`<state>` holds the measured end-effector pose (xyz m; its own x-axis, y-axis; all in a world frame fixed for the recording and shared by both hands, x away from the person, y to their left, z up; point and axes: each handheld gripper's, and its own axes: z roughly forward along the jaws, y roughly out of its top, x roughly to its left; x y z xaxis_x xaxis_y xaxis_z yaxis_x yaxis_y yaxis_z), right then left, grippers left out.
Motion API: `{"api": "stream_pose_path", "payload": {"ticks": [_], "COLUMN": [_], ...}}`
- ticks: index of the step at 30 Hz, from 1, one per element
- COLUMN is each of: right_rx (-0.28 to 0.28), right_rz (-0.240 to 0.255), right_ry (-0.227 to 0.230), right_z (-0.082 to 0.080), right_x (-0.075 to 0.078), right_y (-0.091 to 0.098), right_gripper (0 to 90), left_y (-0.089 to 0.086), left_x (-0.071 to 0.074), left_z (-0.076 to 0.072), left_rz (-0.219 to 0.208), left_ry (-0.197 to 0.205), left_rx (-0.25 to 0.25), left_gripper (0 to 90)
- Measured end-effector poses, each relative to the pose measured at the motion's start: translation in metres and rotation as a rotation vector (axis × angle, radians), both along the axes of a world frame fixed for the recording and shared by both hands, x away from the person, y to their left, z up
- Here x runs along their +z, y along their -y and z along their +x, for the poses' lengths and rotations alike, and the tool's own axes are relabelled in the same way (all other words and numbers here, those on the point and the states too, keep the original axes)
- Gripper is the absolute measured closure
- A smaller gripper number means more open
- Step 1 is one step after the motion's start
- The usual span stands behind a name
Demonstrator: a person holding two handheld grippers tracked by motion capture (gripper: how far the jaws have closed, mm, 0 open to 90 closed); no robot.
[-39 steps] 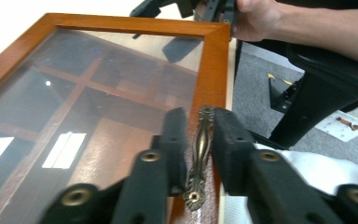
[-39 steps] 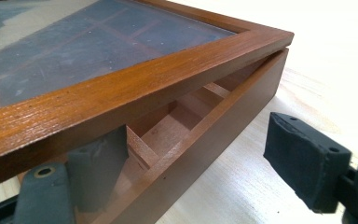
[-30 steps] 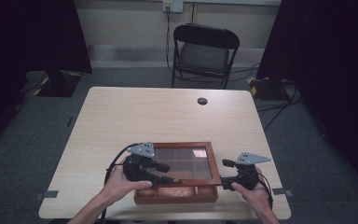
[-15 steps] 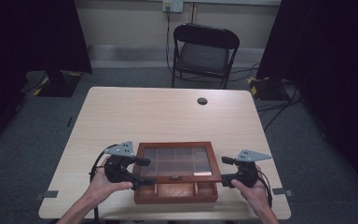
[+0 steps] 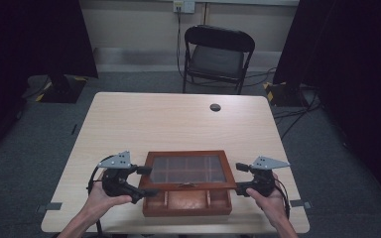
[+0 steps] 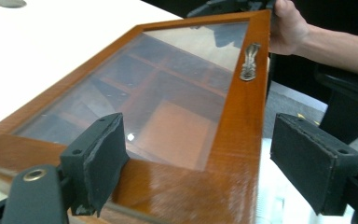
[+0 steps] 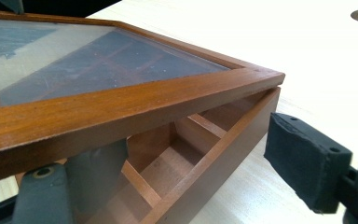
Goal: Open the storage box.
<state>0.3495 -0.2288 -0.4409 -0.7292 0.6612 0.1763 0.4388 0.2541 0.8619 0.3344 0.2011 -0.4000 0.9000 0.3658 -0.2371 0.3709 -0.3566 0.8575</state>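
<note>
A wooden box with inner compartments sits at the table's near edge. Its glass-paned lid is raised a little at the front. My left gripper is at the box's left side. Its jaws have just been opening and stand wide, and the lid's front left corner lies between them unpressed. A metal latch is on the lid's front rail. My right gripper is open at the box's right side. One finger reaches under the lid and the other finger stands outside the box wall.
The light wooden table stretches away behind the box, with a small dark round cap near its far edge. A black folding chair stands beyond the table. Cables lie on the floor at the right.
My left gripper has moved left from over the lid's front to the box's left side, and its jaws have opened. The right gripper has stayed put.
</note>
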Motion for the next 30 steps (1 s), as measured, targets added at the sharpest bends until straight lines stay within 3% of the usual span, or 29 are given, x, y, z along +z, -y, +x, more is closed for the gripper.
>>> {"api": "stream_pose_path", "payload": {"ticks": [10,16,20,27,30], "right_rx": [0.012,0.02,0.018,0.019,0.018], "right_rz": [0.012,0.018,0.007,0.015,0.023], "right_ry": [0.0,0.004,0.009,0.014,0.012], "right_z": [0.003,0.005,0.004,0.007,0.008], "right_x": [0.003,0.008,0.011,0.015,0.016], "right_y": [0.0,0.0,-0.001,0.0,0.0], "right_gripper": [22.8,25.2,26.7,27.0,27.4], "left_y": [-0.007,-0.009,-0.013,-0.014,-0.014], "left_x": [-0.001,0.001,0.0,0.003,0.002], "left_z": [0.001,-0.005,-0.003,-0.007,-0.004], "left_rz": [-0.016,0.001,-0.02,-0.012,-0.026], "left_ry": [0.026,0.078,0.065,0.104,0.101], "left_rx": [0.009,0.037,0.042,0.062,0.066], "left_gripper": [15.7,15.3,14.9,15.5,15.4]}}
